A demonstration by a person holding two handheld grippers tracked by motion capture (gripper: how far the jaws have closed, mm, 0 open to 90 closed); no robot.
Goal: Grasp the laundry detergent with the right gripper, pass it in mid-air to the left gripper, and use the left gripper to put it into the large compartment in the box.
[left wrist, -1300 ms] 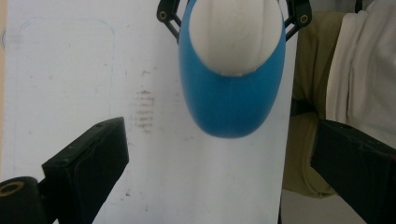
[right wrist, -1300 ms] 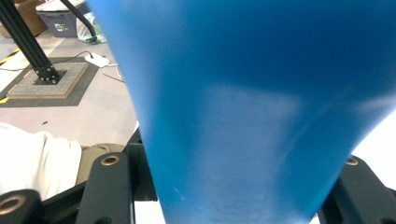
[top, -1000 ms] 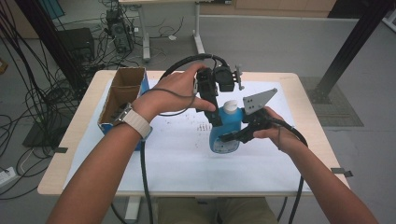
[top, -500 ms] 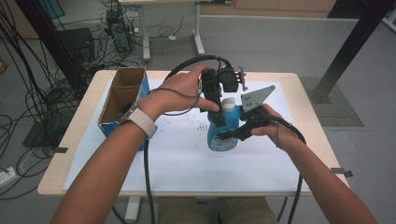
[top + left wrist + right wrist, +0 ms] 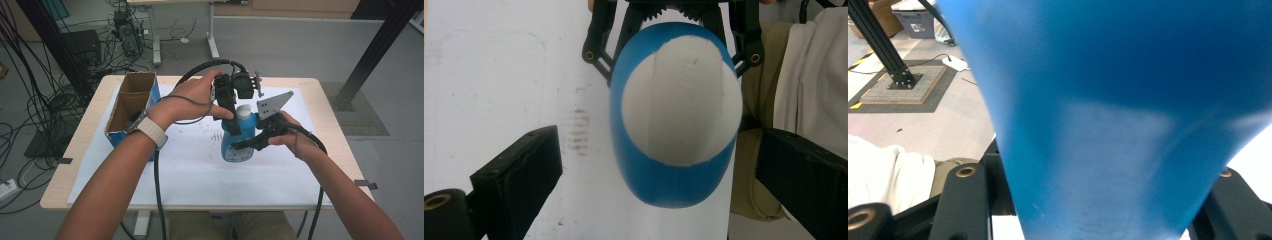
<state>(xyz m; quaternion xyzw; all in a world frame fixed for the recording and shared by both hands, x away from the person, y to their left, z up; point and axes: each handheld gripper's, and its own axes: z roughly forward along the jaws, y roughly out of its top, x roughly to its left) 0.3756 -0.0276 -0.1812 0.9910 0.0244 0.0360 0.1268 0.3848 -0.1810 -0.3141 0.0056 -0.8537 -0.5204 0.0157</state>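
Blue bottle (image 5: pixel 239 142) stands upright mid table (image 5: pixel 320 100) on the white sheet (image 5: pixel 190 175). Right tongs (image 5: pixel 246 145) are clamped on the bottle body from the person's right side; in the right gripper view the blue wall (image 5: pixel 1108 100) sits tight between both jaws. Versus 1 s ago the left hand (image 5: pixel 192 97) has crept a little toward the white cap (image 5: pixel 243 111), bottle itself unmoved. Left tongs (image 5: pixel 659 165) now look straight down on the cap (image 5: pixel 681 100), jaws spread wide on either side, holding nothing. My read: right side braces, left is lined up to close on the cap and twist, grip not yet made. Cardboard box (image 5: pixel 132 107) sits at the left edge of the table, well apart from the bottle. Room: open sheet in front of and left of the bottle, right edge near the right forearm, cables trail off the near edge.
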